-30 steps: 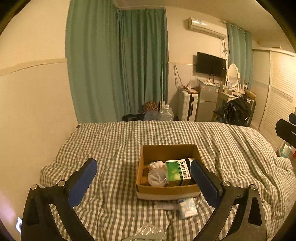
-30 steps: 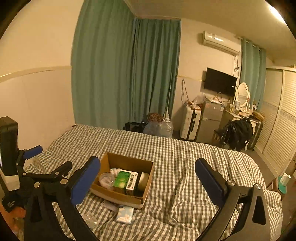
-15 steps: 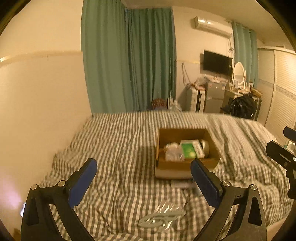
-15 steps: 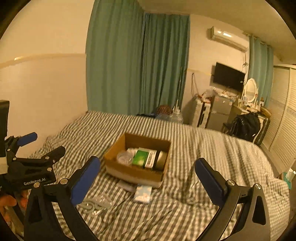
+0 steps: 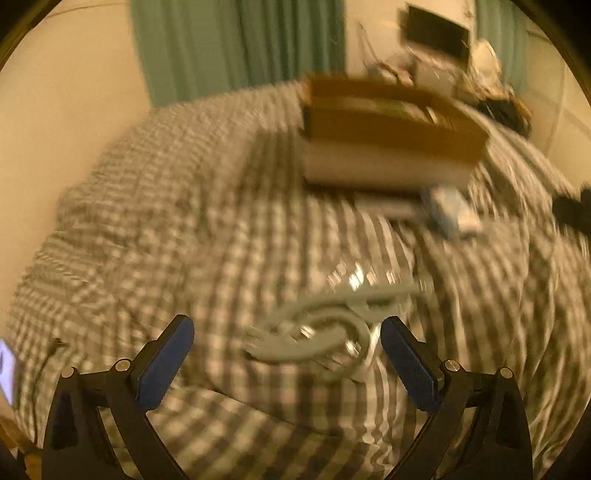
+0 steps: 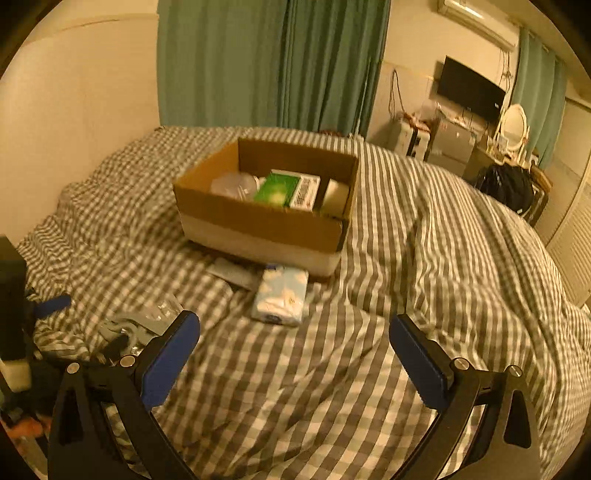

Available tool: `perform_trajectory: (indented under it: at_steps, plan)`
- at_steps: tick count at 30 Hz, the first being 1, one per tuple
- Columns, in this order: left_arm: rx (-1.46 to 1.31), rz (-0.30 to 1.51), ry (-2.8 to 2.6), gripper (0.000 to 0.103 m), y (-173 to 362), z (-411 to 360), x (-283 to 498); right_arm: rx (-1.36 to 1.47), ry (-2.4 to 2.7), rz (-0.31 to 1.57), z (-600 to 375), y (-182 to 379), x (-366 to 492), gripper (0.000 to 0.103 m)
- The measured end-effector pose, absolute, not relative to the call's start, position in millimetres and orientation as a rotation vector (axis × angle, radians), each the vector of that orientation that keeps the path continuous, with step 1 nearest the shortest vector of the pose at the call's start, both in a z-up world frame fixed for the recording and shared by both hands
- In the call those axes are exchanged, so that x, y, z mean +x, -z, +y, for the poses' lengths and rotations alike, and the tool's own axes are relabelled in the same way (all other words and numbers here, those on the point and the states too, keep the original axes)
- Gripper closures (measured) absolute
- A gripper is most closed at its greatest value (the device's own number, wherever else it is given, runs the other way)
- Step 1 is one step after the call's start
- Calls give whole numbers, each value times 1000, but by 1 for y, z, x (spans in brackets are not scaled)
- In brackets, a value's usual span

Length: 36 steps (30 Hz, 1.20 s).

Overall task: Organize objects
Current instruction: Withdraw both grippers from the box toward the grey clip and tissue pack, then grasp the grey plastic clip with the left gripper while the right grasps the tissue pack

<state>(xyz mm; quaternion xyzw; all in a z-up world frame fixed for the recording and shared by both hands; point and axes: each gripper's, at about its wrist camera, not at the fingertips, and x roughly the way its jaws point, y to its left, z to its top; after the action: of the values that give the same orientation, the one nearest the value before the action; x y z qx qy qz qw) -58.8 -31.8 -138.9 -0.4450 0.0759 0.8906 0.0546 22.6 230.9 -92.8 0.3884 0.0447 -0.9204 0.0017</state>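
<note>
Left claw [image 5: 286, 347] has dropped low over the clear packet [image 5: 325, 328] on the bed [image 6: 424, 258], jaws wide, empty (view blurred). Right claw [image 6: 293, 350] open too. Cardboard box [image 6: 258, 221] beyond; likely pickup next.

Both views low over bed [image 6: 406, 258]

warm, dim yellowish light. bed [image 6: 424, 258] with grey-and-white checked cover fills most of the right wrist view. plain cream wall [image 6: 74, 103] along its left side. green curtains [image 6: 273, 62] behind the bed, a second pair [image 6: 535, 74] at far right. black tv [image 6: 471, 88] on the far wall, air conditioner [image 6: 476, 18] above it. oval mirror [image 6: 513, 122], dark bag [image 6: 506, 184], louvred wardrobe doors [image 6: 576, 236] at right. left wrist view blurred.
</note>
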Motion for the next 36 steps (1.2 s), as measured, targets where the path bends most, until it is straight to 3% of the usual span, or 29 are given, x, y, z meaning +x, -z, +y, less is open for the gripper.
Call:
perform_trajectory:
  at_steps: [4, 12, 16, 20, 23, 28, 36]
  plan:
    - [-1409, 326, -2640, 0, 152, -17, -67, 1280, 2874, 31, 242, 101, 15, 0]
    - [-1378, 218, -2670, 4, 147, -23, -86, 1314, 2877, 31, 244, 108, 12, 0]
    - [-1401, 123, -2641, 24, 152, -31, -94, 1323, 2874, 68, 239, 111, 11, 0]
    - [-1402, 35, -2609, 65, 150, -40, -100, 1330, 2871, 98, 235, 115, 7, 0]
    - [-1376, 63, -2610, 77, 143, -39, -101, 1334, 2874, 132, 231, 121, -1, 0]
    - [-1355, 91, -2642, 87, 132, -40, -103, 1367, 2855, 178, 221, 137, -19, 0]
    - [-1326, 2, -2653, 89, 118, -56, -109, 1429, 2814, 120, 214, 159, -56, 0]
